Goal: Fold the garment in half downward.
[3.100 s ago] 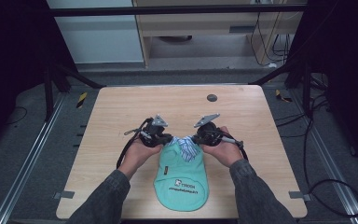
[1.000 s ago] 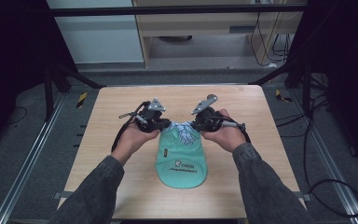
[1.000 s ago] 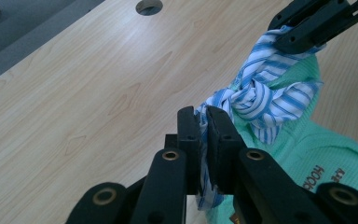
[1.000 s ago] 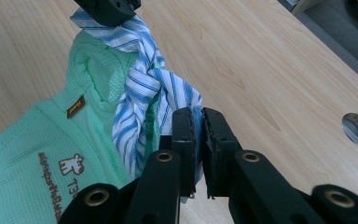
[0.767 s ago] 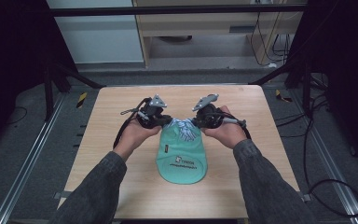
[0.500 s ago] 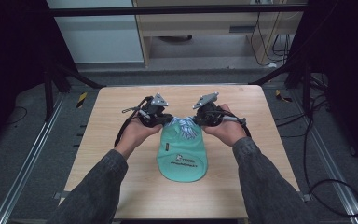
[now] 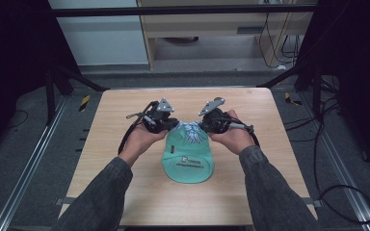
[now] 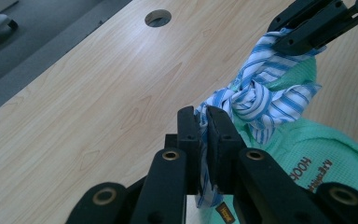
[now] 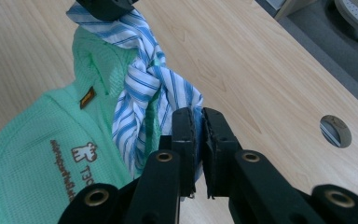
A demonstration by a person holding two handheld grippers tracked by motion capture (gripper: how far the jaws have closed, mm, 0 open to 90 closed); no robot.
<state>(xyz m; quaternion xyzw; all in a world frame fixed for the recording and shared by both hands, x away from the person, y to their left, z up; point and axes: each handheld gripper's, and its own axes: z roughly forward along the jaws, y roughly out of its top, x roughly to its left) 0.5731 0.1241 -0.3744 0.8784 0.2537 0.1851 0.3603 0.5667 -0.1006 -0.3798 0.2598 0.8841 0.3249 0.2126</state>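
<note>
A mint-green cloth cap (image 7: 188,161) with a printed logo lies flat on the wooden table (image 7: 111,159). Its blue-and-white striped tie (image 7: 189,134) is knotted at the far end. My left gripper (image 7: 169,126) is shut on one end of the tie (image 8: 256,93), the jaws (image 8: 203,126) pinching the striped cloth. From the other side, my right gripper (image 7: 203,126) is shut on the opposite end (image 9: 144,84), cloth showing between its jaws (image 9: 196,122). The two grippers face each other across the knot. The cap's green body (image 9: 42,140) trails toward the person.
A round cable hole (image 8: 158,17) (image 9: 335,130) sits in the table's far part. Bare wood surrounds the cap on all sides. Black frame legs and cables stand beyond the table edges, with a yellow-black tool (image 7: 85,102) on the floor at left.
Since three seconds ago both hands have moved away from the person, dragging the cap up the table by its tie. Over the last second they have kept almost still.
</note>
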